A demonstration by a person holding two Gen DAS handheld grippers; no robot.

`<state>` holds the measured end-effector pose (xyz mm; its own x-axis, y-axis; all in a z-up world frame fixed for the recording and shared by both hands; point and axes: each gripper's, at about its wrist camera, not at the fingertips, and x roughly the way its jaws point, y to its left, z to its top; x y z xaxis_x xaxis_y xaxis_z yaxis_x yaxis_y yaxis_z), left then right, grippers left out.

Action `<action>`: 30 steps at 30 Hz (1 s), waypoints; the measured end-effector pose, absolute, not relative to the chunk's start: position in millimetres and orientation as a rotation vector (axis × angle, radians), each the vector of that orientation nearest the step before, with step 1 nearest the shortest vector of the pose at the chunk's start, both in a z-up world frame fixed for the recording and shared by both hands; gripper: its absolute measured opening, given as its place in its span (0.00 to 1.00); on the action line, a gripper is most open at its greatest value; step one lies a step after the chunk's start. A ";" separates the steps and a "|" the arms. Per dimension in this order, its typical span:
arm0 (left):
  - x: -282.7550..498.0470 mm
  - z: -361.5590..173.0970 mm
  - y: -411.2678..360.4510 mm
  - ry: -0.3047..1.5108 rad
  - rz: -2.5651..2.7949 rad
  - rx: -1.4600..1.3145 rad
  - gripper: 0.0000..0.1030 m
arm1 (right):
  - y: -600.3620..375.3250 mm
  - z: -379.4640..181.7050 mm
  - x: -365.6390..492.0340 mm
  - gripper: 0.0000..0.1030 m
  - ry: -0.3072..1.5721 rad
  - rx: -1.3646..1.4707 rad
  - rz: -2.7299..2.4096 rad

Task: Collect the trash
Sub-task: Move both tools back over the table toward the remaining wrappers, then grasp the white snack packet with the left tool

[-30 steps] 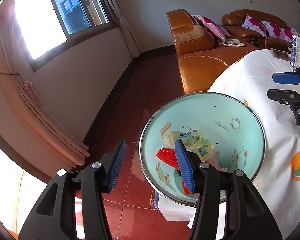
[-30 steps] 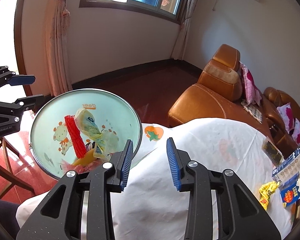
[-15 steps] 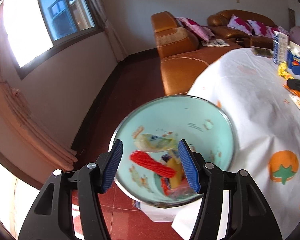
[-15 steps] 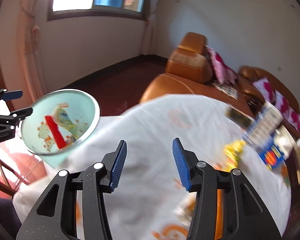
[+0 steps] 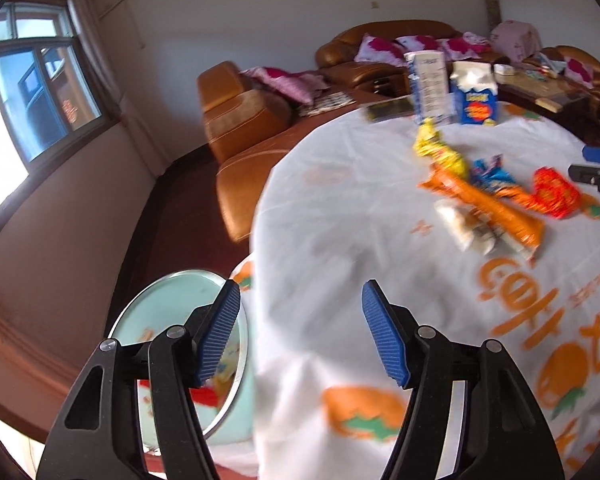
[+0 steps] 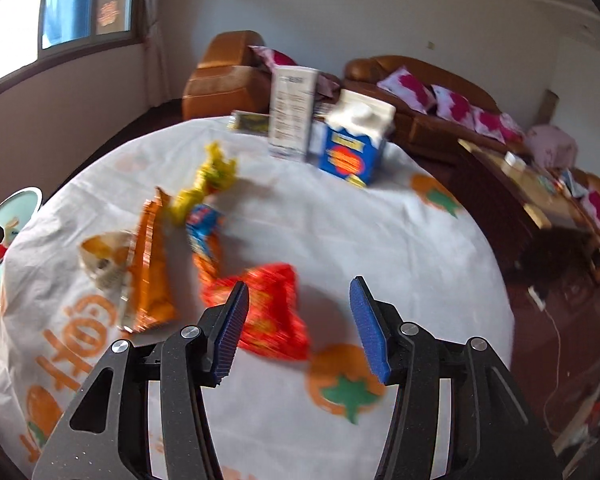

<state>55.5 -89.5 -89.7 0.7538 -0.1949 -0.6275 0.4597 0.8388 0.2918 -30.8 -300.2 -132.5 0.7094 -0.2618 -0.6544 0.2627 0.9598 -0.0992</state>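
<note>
Right gripper (image 6: pixel 298 326), jaws apart, is hovering over red wrapper (image 6: pixel 272 316); left gripper (image 5: pixel 300 334), jaws apart, is hanging right of the bowl (image 5: pixel 148 312).

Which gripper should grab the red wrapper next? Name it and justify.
Right. The right gripper hangs open right over the red wrapper; the left gripper is open back near the basin.
</note>
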 end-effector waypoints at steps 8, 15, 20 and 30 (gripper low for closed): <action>44.5 -88.6 -170.0 0.568 -0.504 0.506 0.67 | -334.1 -140.7 -59.4 0.59 0.711 0.058 -0.344; 54.9 -121.1 -202.8 0.629 -0.528 0.566 0.67 | -346.9 -147.0 -69.9 0.63 0.686 0.119 -0.355; 64.9 -137.9 -207.5 0.686 -0.543 0.580 0.59 | -343.1 -152.9 -68.1 0.63 0.694 0.128 -0.330; 71.8 -128.5 -191.5 0.718 -0.598 0.528 0.20 | -334.5 -144.8 -61.8 0.63 0.670 0.171 -0.292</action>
